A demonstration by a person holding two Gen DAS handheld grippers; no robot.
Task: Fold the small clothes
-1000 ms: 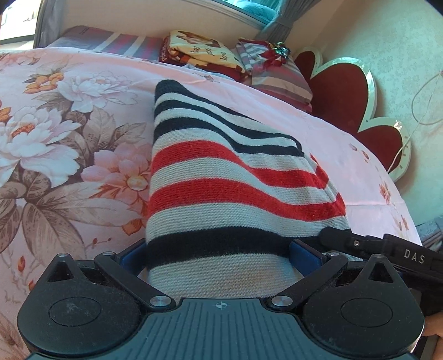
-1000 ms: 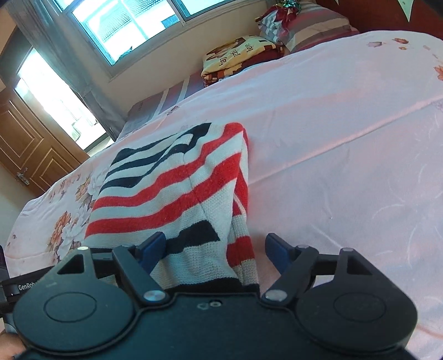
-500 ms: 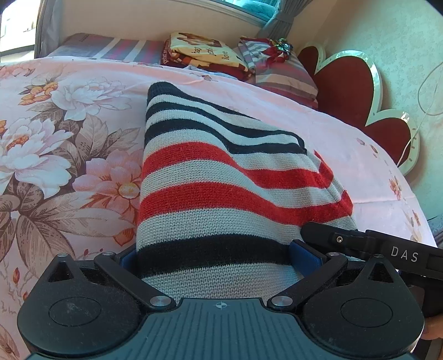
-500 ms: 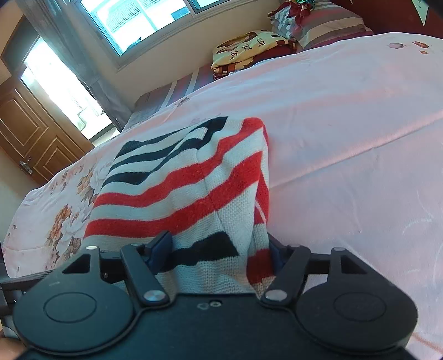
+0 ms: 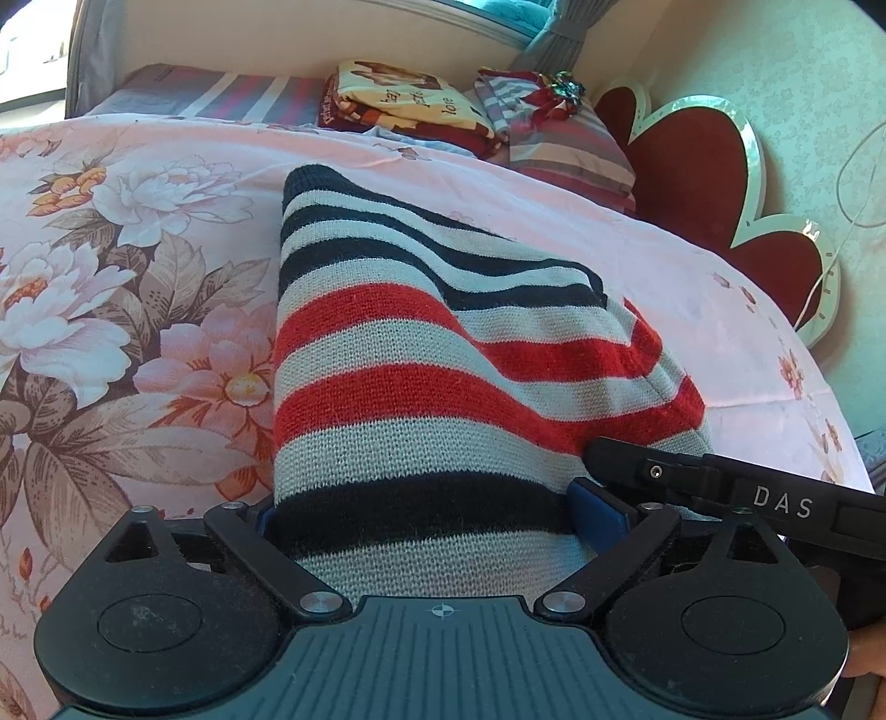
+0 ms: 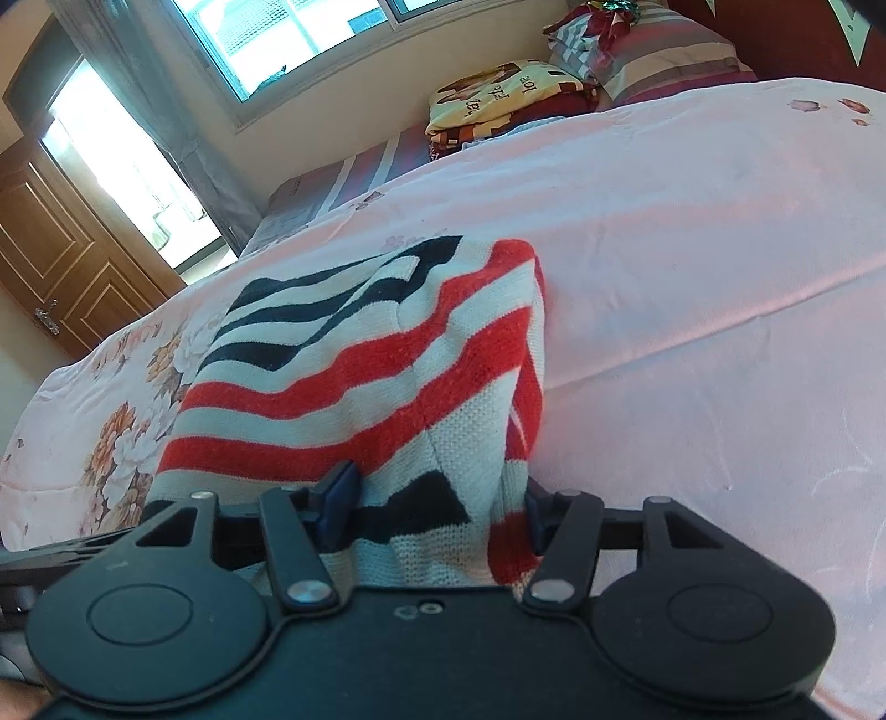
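A small knitted sweater (image 5: 421, 376) with red, black and pale grey stripes lies on the pink floral bedspread (image 5: 127, 288). Its near edge runs between the fingers of my left gripper (image 5: 426, 515), whose jaws stand wide at the cloth's two sides. In the right wrist view the sweater (image 6: 360, 376) is lifted at its near end, and my right gripper (image 6: 437, 509) is shut on its bunched near corner. The right gripper's black body also shows at the right in the left wrist view (image 5: 775, 498).
Folded blankets and striped pillows (image 5: 482, 116) lie at the bed's far end by a red heart-shaped headboard (image 5: 703, 183). A window (image 6: 310, 39) and a wooden door (image 6: 61, 255) are beyond the bed. Plain pink bedspread (image 6: 692, 277) stretches right of the sweater.
My right gripper's jaws have closed in on the sweater's near corner and raised it. The sweater's near end has bunched up. The left gripper has barely moved.
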